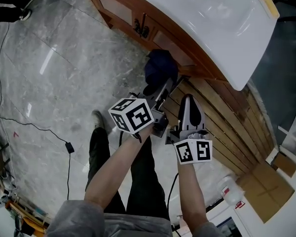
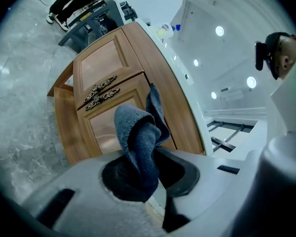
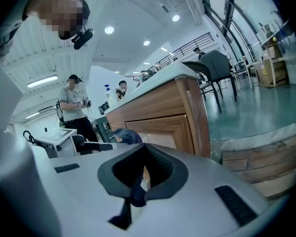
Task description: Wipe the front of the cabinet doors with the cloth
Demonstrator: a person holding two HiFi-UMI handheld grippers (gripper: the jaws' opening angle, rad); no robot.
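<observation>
A dark blue cloth (image 1: 158,67) is bunched against the wooden cabinet front (image 1: 163,36) under the white countertop. My left gripper (image 1: 163,86) is shut on the cloth. In the left gripper view the cloth (image 2: 138,142) rises out of the jaws in front of two panelled doors (image 2: 106,63) with ornate metal handles (image 2: 99,90). My right gripper (image 1: 188,102) hangs just right of the left one, near the cabinet's end, its jaws shut with nothing between them. In the right gripper view the cloth (image 3: 127,136) shows beyond the jaws, beside a door panel (image 3: 163,125).
The white countertop (image 1: 207,23) overhangs the cabinet. A slatted wooden platform (image 1: 232,122) runs along the right. A black cable (image 1: 39,128) lies on the marble floor. A cardboard box (image 1: 274,174) and a white bottle (image 1: 231,190) sit at the lower right. People (image 3: 75,107) stand further off.
</observation>
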